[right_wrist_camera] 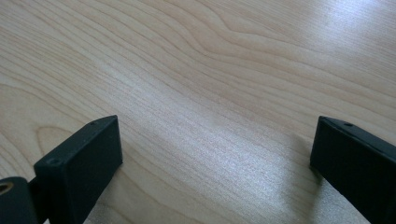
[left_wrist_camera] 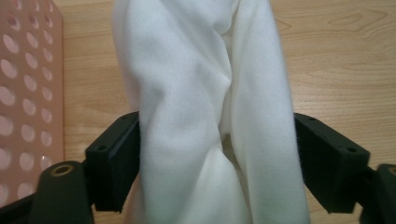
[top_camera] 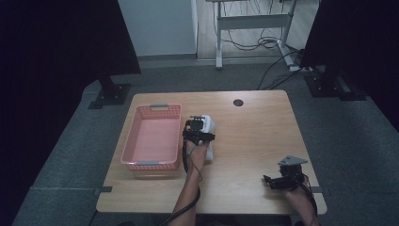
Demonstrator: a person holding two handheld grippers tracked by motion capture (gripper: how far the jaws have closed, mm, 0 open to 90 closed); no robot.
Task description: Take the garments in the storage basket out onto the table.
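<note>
Straddling a bunched white cloth (left_wrist_camera: 205,116) beside the pink basket (top_camera: 153,136), the left gripper (top_camera: 200,126) is sitting with jaws parted, flanking the fabric; whether they press it is unclear. The right gripper (right_wrist_camera: 217,163) is resting wide open, empty, over the wooden table (right_wrist_camera: 210,70).

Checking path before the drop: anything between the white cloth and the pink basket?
Nothing visible. The white cloth sits between the left tongs, right beside the pink basket; only the basket's near wall and bare table separate them.
</note>
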